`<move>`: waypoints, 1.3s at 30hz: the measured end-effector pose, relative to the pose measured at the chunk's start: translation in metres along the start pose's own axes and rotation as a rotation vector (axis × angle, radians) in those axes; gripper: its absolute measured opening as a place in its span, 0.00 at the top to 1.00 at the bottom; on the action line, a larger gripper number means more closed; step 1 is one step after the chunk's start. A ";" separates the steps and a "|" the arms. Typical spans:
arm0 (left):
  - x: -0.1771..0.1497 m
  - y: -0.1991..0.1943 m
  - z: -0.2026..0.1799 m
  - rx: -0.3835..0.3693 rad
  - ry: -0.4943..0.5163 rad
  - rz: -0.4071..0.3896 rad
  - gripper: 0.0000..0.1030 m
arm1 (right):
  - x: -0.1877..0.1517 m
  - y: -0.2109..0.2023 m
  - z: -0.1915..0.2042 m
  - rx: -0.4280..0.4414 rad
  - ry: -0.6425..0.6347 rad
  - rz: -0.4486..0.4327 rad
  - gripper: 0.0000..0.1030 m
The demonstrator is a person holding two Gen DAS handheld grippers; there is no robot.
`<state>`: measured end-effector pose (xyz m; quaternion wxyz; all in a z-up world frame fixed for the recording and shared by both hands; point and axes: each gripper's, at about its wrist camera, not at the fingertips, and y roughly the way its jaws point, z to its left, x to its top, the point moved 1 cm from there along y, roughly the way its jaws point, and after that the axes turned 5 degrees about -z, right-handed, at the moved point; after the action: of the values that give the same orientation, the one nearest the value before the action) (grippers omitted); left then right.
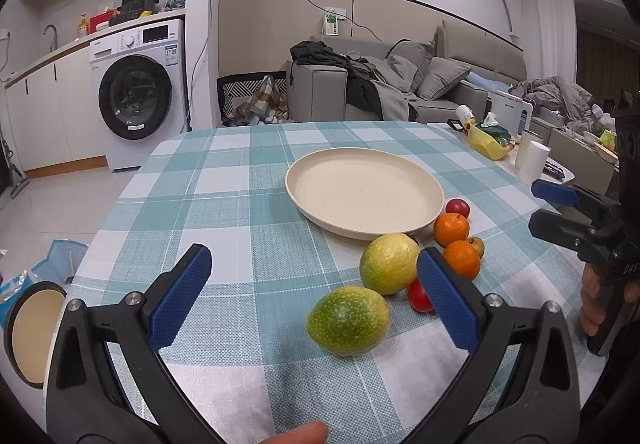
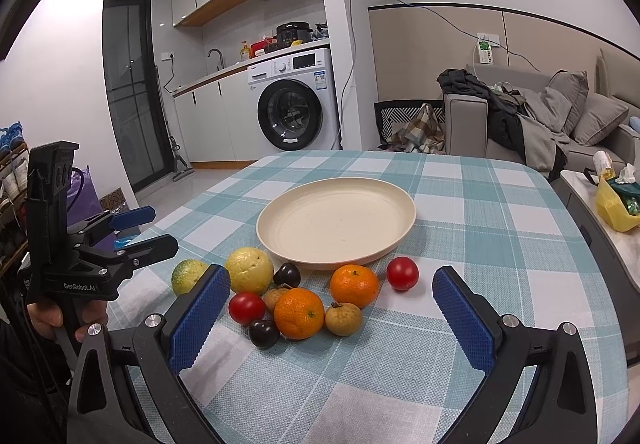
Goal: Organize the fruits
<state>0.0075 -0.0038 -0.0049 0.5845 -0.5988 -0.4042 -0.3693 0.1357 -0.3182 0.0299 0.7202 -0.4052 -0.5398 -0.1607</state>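
Left gripper [image 1: 316, 292]: jaws spread wide, nothing held; low over the near table, the green fruit [image 1: 348, 320] lying between its blue pads but not touched.
Right gripper [image 2: 332, 308]: jaws wide apart, empty; hovers just short of the fruit cluster.
Fruit cluster: yellow-green fruit [image 2: 249, 270], two oranges [image 2: 299, 313] [image 2: 354, 285], two red tomatoes [image 2: 246, 308] [image 2: 402, 273], two dark plums [image 2: 287, 274] [image 2: 263, 333] and two small brownish fruits [image 2: 343, 319], packed close together on the checked tablecloth [image 2: 460, 228], just in front of the plate.
Plate [image 2: 280, 204]: cream, holds nothing; its near rim almost touches the yellow-green fruit and the rear orange.
Open room: bare cloth left, right and behind the plate, out to the table's rounded far edge.
Edges: left table edge drops to a tiled floor [image 1: 48, 204]; beyond the right edge, a side surface with a yellow bag [image 2: 616, 204].
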 end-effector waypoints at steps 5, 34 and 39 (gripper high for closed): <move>-0.001 0.000 -0.001 -0.001 0.002 0.001 0.01 | 0.000 0.002 -0.002 -0.001 0.003 0.008 0.00; 0.000 0.001 0.000 0.002 0.002 0.004 0.01 | 0.000 0.004 -0.002 0.000 0.002 0.015 0.00; -0.001 0.001 -0.001 0.001 0.002 0.004 0.01 | 0.000 0.004 -0.002 0.000 0.002 0.015 0.00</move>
<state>0.0080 -0.0044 -0.0056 0.5861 -0.5987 -0.4026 -0.3686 0.1401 -0.3174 0.0274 0.7220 -0.4092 -0.5357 -0.1558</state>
